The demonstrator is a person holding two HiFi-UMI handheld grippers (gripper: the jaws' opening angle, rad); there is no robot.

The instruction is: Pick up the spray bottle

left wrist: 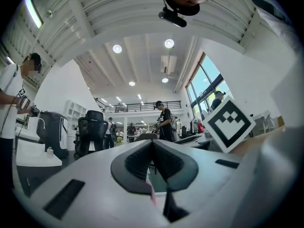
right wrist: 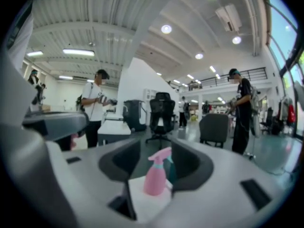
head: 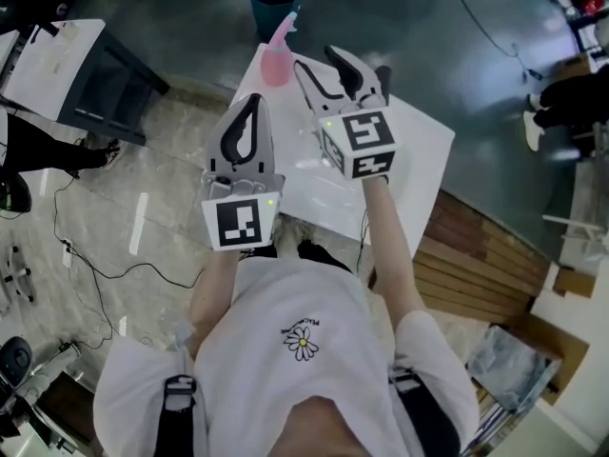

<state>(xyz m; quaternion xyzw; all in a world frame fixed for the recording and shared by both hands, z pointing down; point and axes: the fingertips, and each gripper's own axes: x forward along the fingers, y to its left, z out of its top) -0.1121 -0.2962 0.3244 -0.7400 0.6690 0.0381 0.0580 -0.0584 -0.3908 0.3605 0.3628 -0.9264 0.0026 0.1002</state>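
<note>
Standing upright at the far left corner of the white table (head: 419, 131), the pink spray bottle (head: 276, 60) has its trigger head tipped up and to the right in the head view, and nothing touches it. A teal bin (head: 274, 3) sits on the dark floor just beyond that corner.

The right gripper (head: 316, 62) is held over the table with its jaws spread wide and nothing between the pads. In the head view its tips lie just to the right of the bottle, near it but apart from it. In the right gripper view the bottle shows in the gap between the two dark jaws, centred and ahead of them on the table corner, with the teal bin right behind it. The pads are not on the bottle.

The left gripper (head: 252, 103) is nearer the person, at the table's left side. In the head view it sits below and slightly left of the bottle, further from it than the right one. Its jaws are pressed together, tips meeting, and grip nothing, as the left gripper view shows. In that view the right gripper's marker cube (left wrist: 230, 122) appears off to the right.

Other people stand about the room behind, beside desks and office chairs.
</note>
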